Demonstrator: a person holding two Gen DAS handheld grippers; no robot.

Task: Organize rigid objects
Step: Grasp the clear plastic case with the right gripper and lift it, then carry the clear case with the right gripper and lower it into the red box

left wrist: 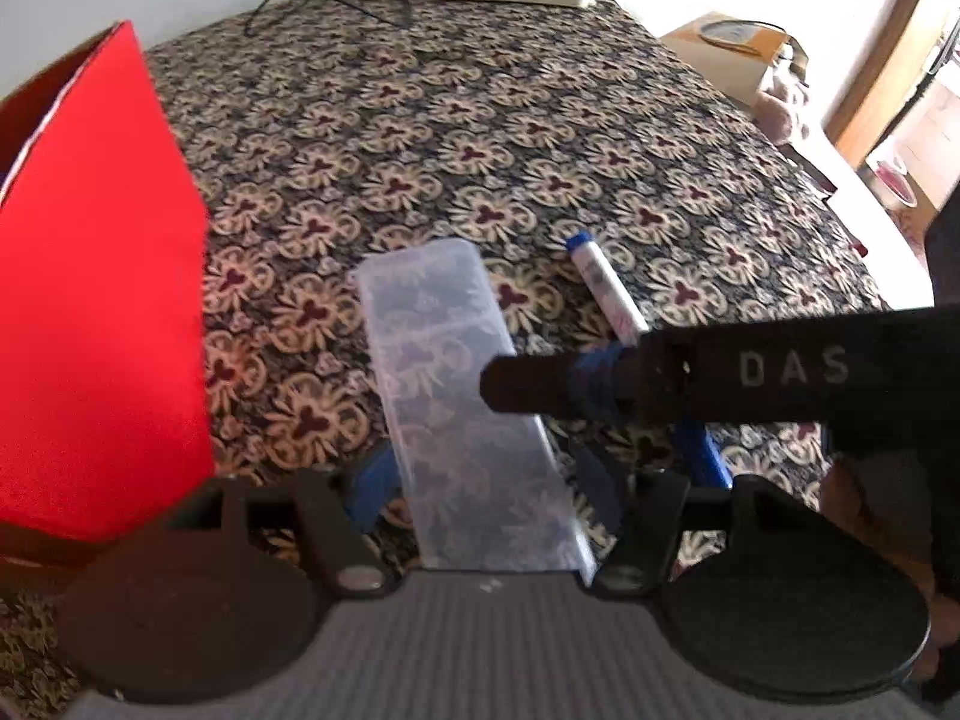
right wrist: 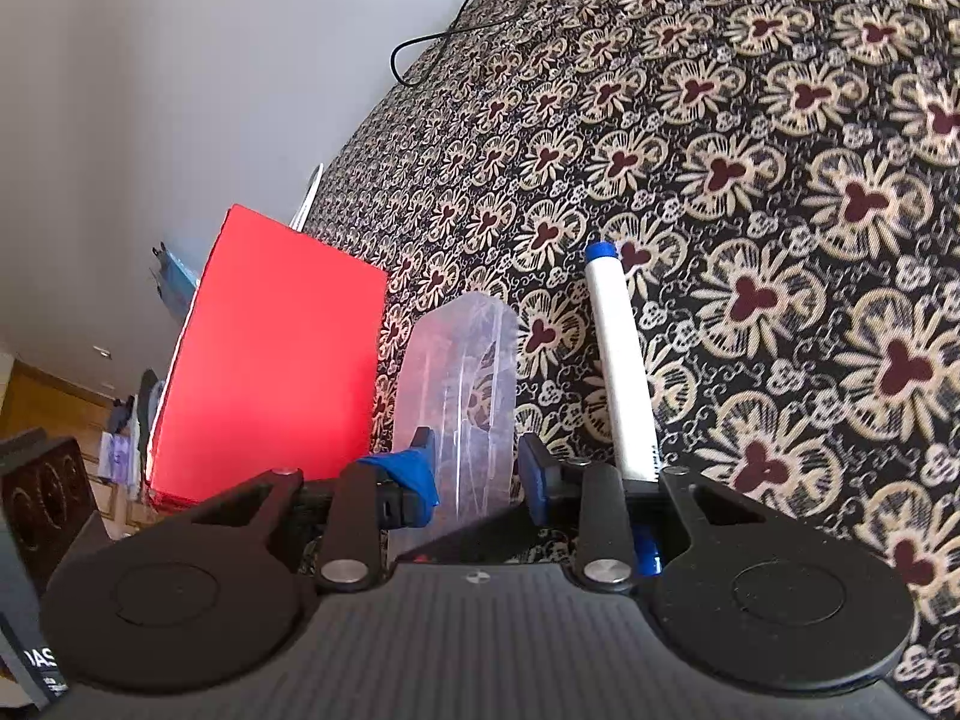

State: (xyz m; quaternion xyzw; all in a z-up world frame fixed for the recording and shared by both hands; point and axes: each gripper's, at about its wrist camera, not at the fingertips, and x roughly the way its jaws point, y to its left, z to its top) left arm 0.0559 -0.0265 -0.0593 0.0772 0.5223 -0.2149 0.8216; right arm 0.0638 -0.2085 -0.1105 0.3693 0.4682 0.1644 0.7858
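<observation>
Left wrist view: your left gripper, jaws apart, straddles the clear plastic case; your right gripper clamps it; the white blue-capped marker still lies loose beside the red box.

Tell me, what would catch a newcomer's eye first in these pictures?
Probably the bright red box, standing at the left edge of the flower-patterned tablecloth. Next, the clear plastic case lying in the middle, between the open jaws of the left hand-held gripper. Just right of the case lies a white marker with a blue cap, its near end hidden under the right hand-held gripper.
</observation>
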